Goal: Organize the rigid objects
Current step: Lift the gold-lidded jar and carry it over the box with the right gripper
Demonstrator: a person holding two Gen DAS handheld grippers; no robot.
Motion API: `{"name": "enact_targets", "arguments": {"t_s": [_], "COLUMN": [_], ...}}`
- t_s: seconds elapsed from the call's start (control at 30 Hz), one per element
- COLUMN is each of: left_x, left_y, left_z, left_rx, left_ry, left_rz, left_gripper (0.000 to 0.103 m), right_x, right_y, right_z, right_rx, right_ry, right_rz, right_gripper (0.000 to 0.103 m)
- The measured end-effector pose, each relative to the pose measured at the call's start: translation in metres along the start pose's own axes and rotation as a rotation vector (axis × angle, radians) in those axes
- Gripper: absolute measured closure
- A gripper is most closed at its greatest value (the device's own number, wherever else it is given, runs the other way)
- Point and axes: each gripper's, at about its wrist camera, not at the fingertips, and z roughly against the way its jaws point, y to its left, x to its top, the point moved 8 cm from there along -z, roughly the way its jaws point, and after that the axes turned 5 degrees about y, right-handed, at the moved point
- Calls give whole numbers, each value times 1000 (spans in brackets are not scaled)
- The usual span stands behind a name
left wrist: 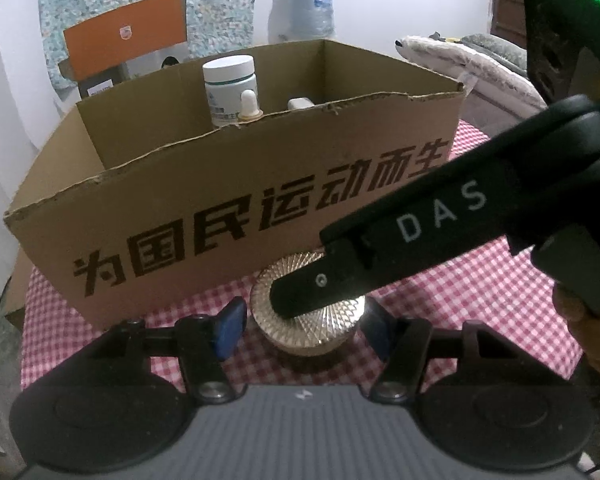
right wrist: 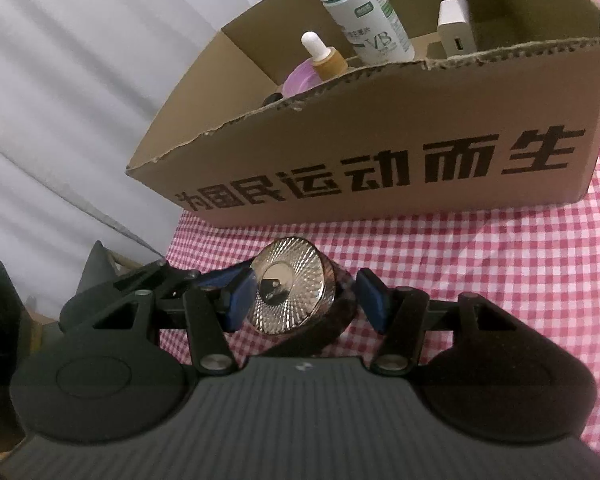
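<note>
A round jar with a shiny ribbed metallic lid (left wrist: pixel 312 322) (right wrist: pixel 290 290) stands on the red checked tablecloth (right wrist: pixel 480 280) in front of a cardboard box (left wrist: pixel 228 204) (right wrist: pixel 380 152). My left gripper (left wrist: pixel 306 330) is open, its blue pads on either side of the jar. My right gripper (right wrist: pixel 306 300) is open around the same jar; its black finger (left wrist: pixel 320 292) lies across the lid in the left wrist view. The box holds a white bottle (left wrist: pixel 230 88) (right wrist: pixel 364 16), a dropper bottle (right wrist: pixel 324 56), a white charger (right wrist: pixel 456 28) and a purple lid (right wrist: pixel 300 78).
The box's near wall stands close behind the jar. An orange box (left wrist: pixel 128 38), a water jug (left wrist: pixel 312 8) and folded bedding (left wrist: pixel 472 64) lie beyond the table. A grey curtain (right wrist: pixel 60 100) hangs past the table's left edge.
</note>
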Motion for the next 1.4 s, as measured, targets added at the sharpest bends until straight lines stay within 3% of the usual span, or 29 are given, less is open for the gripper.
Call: {"name": "enact_targets", "arguments": {"t_s": [0.37,0.6,0.87,1.03,1.23,1.4], "left_x": [5,11,59,104,149,156], "left_y": [-4,-13,-16,-14,-11,-6], "left_z": [-7,17,71,74,32,-16], "left_rx": [5,8,10,-8,-47,-76], "left_ry": [0,-48,-199,-241,-165,-66], "left_rz": [-9,-24,-24,-14,-19,10], "left_gripper": [44,44,44,44,44,44], "right_x": [2,-1,23,59,112,144], "right_y": [1,12,50,61,41,9], "right_z": [-3,17,82,110,108,81], "right_rx": [17,10,20,-17,-78,-129], "right_ry": [0,-22,-147,-204,-154,-49], "right_rz": [7,42,169,238,240,198], "right_gripper": [49,50,50,49,48,48]}}
